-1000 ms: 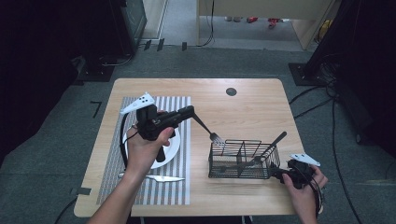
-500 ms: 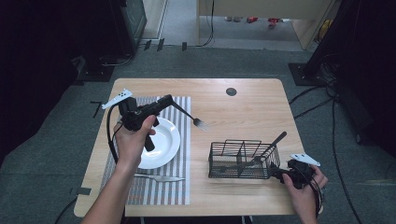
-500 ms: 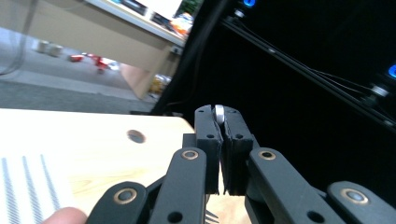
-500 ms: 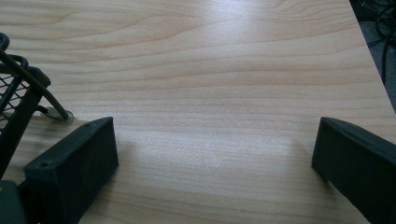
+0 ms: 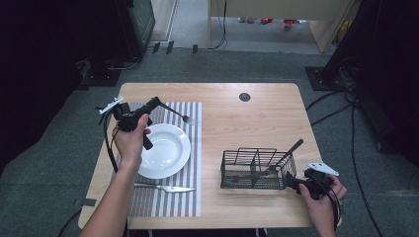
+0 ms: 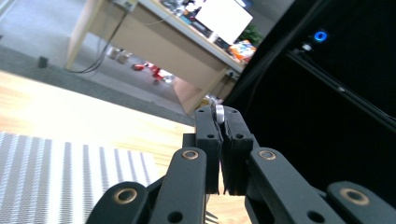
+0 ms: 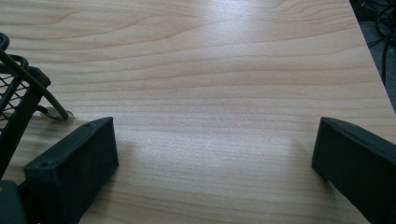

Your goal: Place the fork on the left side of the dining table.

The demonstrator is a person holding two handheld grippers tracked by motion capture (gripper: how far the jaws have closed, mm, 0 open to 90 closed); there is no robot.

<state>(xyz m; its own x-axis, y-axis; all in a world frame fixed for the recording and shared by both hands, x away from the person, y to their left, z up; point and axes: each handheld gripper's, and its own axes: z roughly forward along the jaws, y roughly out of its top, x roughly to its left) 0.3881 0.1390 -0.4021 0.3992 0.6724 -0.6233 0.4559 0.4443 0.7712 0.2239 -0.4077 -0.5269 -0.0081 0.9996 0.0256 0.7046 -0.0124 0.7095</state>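
My left gripper [image 5: 157,102] hangs over the far left part of the striped placemat [image 5: 168,203], shut on the handle of a metal fork [image 5: 176,112] whose tines point right and down. In the left gripper view the jaws [image 6: 222,135] press together on the fork's silver handle end [image 6: 219,112]. A white plate [image 5: 165,150] lies on the mat just below that hand. My right gripper [image 5: 296,183] rests low by the right end of the black wire basket [image 5: 257,168]. Its jaws [image 7: 215,154] stand wide apart over bare wood, with nothing between them.
A knife [image 5: 165,188] lies on the placemat in front of the plate. A dark-handled utensil [image 5: 289,150] leans out of the basket, whose corner [image 7: 14,93] sits left of my right jaws. The wooden table [image 5: 237,123] has a round cable hole [image 5: 244,97] near its far edge.
My left hand has carried the fork leftward from near the basket to above the placemat's far left and has sunk lower. The right gripper has stayed put.
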